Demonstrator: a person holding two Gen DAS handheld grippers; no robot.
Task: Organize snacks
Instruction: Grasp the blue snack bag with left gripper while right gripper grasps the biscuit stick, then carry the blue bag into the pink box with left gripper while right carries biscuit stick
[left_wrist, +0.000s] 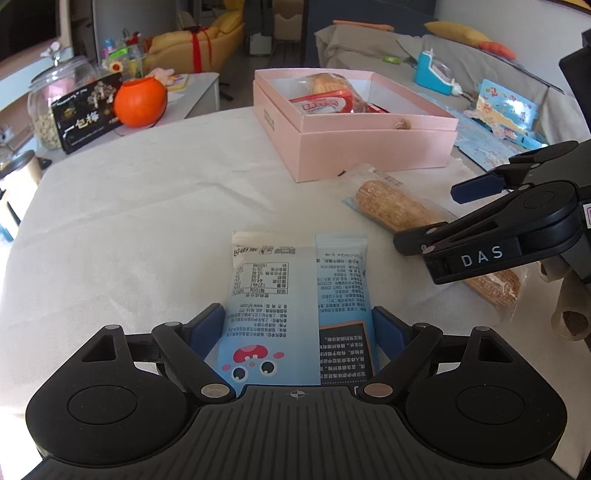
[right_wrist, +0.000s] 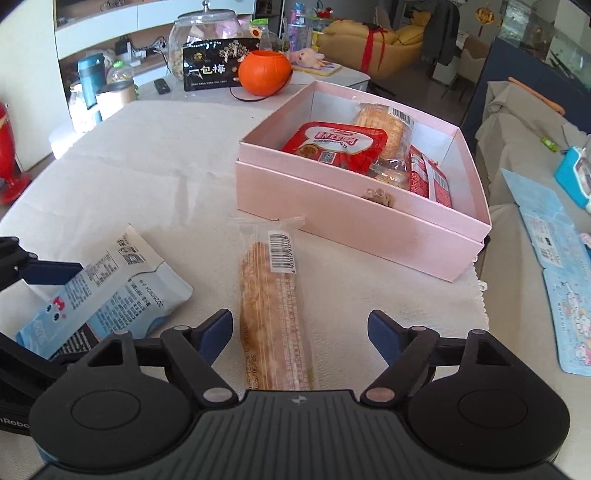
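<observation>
A table (left_wrist: 129, 206) under a pale cream cloth fills both views, its near edge hidden behind the gripper bodies. On its far right part sits the pink box (right_wrist: 354, 218), open, seemingly nested in its own lid; the front wall cuts off the lower parts of what lies inside: a red snack pack (right_wrist: 332, 142) with white lettering too distorted to read, a clear-wrapped bread roll (right_wrist: 388, 125) with a barcode, and another red packet (right_wrist: 432, 177) wedged on edge against the right wall. Behind the table stands a glass jar (right_wrist: 192, 40), half hidden by a black box (right_wrist: 216, 68) printed with the white characters 一包梅, and just beside that an orange pumpkin-shaped pot (right_wrist: 264, 74). Near the box on the cloth lies a long wrapped bread stick (right_wrist: 273, 314) with a barcode sticker; its near end is out of sight under the right gripper (right_wrist: 300, 332), whose blue pads stand spread wide to either side of it, touching nothing. In the left wrist view that gripper's side reads "DAS" and covers the stick's middle. The blue-and-white snack packet (left_wrist: 295, 306), back side up with dense small Chinese print, a nutrition table and a "www" address too fine to read whole, is pinched between the pads of the left gripper (left_wrist: 299, 325), its lower end hidden under the gripper body.
</observation>
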